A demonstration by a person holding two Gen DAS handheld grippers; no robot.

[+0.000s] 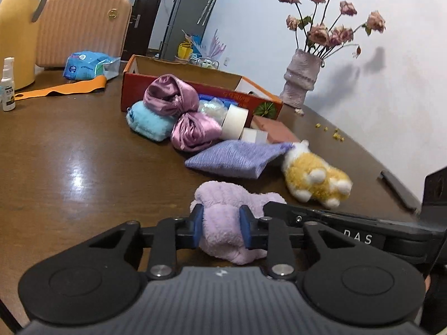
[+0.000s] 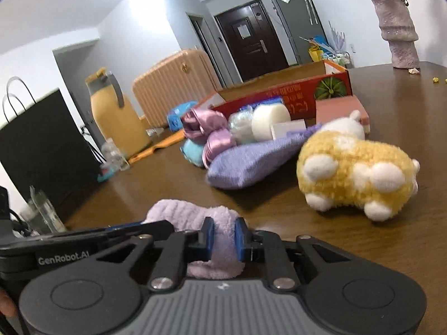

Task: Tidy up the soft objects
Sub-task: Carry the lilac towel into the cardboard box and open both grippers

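Note:
A fluffy lilac cloth (image 1: 223,217) lies on the brown table at the near edge. My left gripper (image 1: 221,223) is shut on one part of it, blue pads pressing into the pile. My right gripper (image 2: 224,237) is shut on another part of the same lilac cloth (image 2: 184,215). Beyond it lie a purple knitted cloth (image 1: 237,159) (image 2: 251,162), a yellow and white plush toy (image 1: 315,178) (image 2: 357,173), a satin mauve bundle (image 1: 178,109) (image 2: 209,131) and a light blue fluffy roll (image 1: 148,122). An open red cardboard box (image 1: 195,86) (image 2: 279,97) stands behind them.
Tape rolls (image 1: 236,120) and a pink flat box (image 1: 275,131) lie by the red box. A vase of dried roses (image 1: 301,78) stands back right. A yellow jug (image 1: 16,33), a spray bottle (image 1: 7,86), a peach suitcase (image 1: 83,28) and a black bag (image 2: 42,150) are at the left.

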